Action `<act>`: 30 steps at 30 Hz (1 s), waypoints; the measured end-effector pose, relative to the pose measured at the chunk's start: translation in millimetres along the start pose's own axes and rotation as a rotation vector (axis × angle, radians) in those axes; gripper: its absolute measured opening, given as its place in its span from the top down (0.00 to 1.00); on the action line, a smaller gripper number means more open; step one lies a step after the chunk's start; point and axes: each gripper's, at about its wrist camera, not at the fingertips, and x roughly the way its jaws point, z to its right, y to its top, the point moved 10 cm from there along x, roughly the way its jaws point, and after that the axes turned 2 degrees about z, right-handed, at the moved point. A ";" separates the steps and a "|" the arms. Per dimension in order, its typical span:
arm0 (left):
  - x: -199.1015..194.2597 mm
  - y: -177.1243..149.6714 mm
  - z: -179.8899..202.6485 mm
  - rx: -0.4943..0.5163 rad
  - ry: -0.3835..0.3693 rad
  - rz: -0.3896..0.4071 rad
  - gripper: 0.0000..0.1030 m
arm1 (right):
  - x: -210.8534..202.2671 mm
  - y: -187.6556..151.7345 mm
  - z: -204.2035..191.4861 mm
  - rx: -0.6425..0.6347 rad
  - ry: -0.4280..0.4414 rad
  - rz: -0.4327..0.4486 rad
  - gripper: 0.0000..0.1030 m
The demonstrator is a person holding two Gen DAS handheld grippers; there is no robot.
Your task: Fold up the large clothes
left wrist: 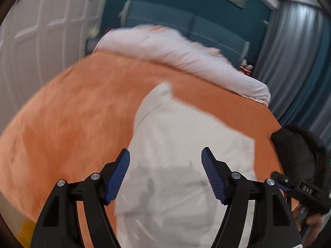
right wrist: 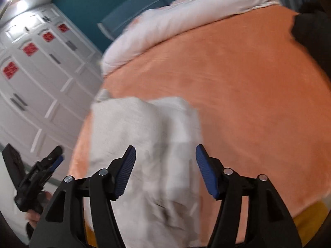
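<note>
A white garment (left wrist: 186,148) lies folded on the orange bedspread (left wrist: 72,113), one narrow end reaching toward the pillows. My left gripper (left wrist: 165,163) hovers above its near part, open, with nothing between the blue pads (left wrist: 118,175). In the right wrist view the same white garment (right wrist: 149,144) lies rumpled below my right gripper (right wrist: 165,161), which is open and holds nothing. The right gripper's black body (left wrist: 300,192) shows at the right edge of the left wrist view. The left gripper (right wrist: 55,159) shows at the lower left of the right wrist view, held by a hand.
White bedding (left wrist: 175,55) is bunched along the head of the bed against a blue headboard (left wrist: 186,20). A dark garment (left wrist: 298,150) sits at the bed's right edge. White wardrobe doors (right wrist: 37,72) stand to the left, grey curtains (left wrist: 295,51) to the right.
</note>
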 end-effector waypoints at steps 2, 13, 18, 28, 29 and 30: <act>13.2 6.0 17.2 0.009 -0.019 -0.014 0.31 | 18.8 -2.2 -12.2 0.008 0.017 -0.028 0.43; 59.0 -2.5 29.2 0.056 0.028 -0.096 0.31 | 18.5 21.9 -58.5 -0.025 0.178 0.016 0.95; 107.4 -42.8 22.0 0.056 0.041 -0.204 0.22 | 88.9 -36.8 43.6 0.178 0.027 -0.168 0.92; 110.8 -48.7 7.1 0.080 0.128 -0.169 0.17 | -0.9 -64.6 14.9 0.080 0.092 -0.204 0.58; 110.8 -48.6 8.4 0.081 0.131 -0.166 0.17 | -2.2 -78.4 14.0 0.041 0.076 -0.227 0.62; 109.9 -48.8 11.0 0.084 0.135 -0.163 0.17 | -2.4 -88.3 11.8 -0.004 0.067 -0.237 0.69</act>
